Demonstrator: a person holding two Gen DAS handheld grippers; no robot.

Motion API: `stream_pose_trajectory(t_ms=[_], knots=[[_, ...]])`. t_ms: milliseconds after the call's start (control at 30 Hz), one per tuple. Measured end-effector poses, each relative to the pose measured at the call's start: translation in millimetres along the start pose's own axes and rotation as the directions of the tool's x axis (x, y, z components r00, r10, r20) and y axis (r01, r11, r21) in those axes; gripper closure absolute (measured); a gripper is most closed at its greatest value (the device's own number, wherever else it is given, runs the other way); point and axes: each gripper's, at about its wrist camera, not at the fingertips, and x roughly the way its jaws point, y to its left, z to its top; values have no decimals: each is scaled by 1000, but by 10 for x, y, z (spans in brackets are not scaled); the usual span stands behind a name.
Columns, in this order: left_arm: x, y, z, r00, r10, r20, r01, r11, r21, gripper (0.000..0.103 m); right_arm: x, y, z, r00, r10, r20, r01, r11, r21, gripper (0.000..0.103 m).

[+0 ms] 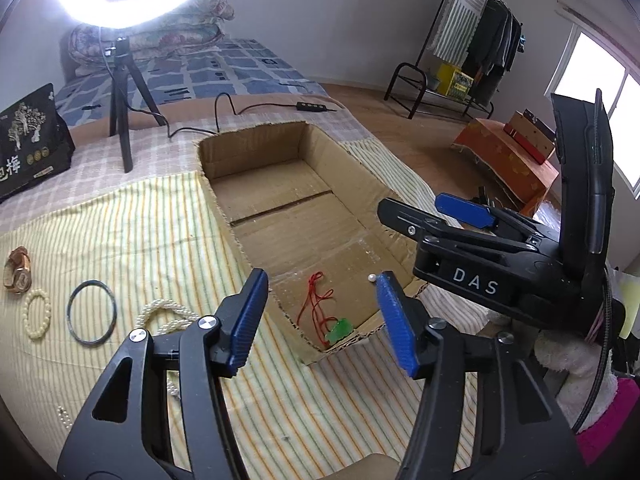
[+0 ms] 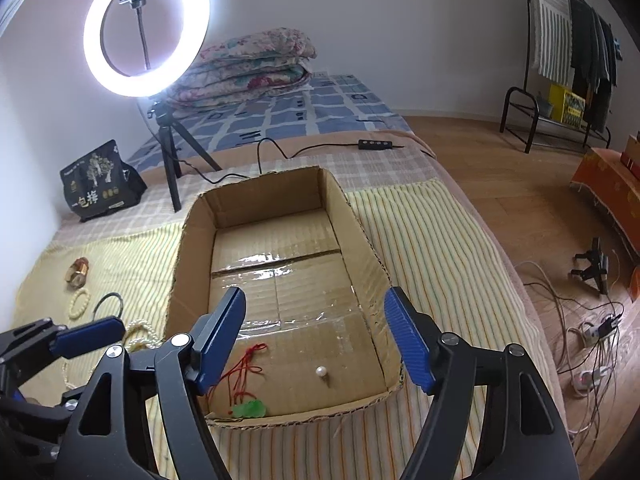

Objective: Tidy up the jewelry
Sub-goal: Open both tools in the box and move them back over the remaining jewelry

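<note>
Cardboard box (image 2: 276, 280) sits open on the striped cloth (image 2: 440, 248) over the bed, and two pieces already lie at its near end: a green pendant on a red cord (image 2: 250, 408) at 7 o'clock of the floor, and a loose pearl (image 2: 321, 371) just right of it, apart from the cord. My left tongs (image 1: 320, 320) hang spread and empty over the box's near corner. My right tongs (image 2: 316, 340) are likewise spread and holding nothing, above the same end.

Outstanding items lie outside the box at its 9 o'clock, seen from the left wrist: a watch (image 1: 18, 276), a small bead bracelet (image 1: 37, 312), a dark bangle (image 1: 91, 312) and a pearl necklace (image 1: 168, 316), the last partly hidden behind my left finger.

Risks noted:
- Pearl necklace is heaped in loops; a pinch on one strand would likely drag the rest and snag the cloth.
- Dark bangle lies flat and thin; my pads may slide off it or nip the cloth instead.
- Loose pearl is round, so a jolt to the box wall could send it rolling.
- Dropping beads onto the red cord invites tangling.
- Both tongs crowd the same corner; they could collide.
</note>
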Motion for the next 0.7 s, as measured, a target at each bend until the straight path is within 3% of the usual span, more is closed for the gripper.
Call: stream_pose_trajectory(t_ms=[333,567,700], knots=[[-435,297,3,997,52,51,-52,999,-4,44,-225,80,16,998,-20,52,20,1000,3,27],[-844,851,-19,986,126,110,-118,990,-77,44,-412,193,-18,990,18,143,-19,1000,4,27],[-1028,1238,-89,978,162,131,-147,982,-122,44,-430,342,-48,986,67,152,-64,998,-26,27]])
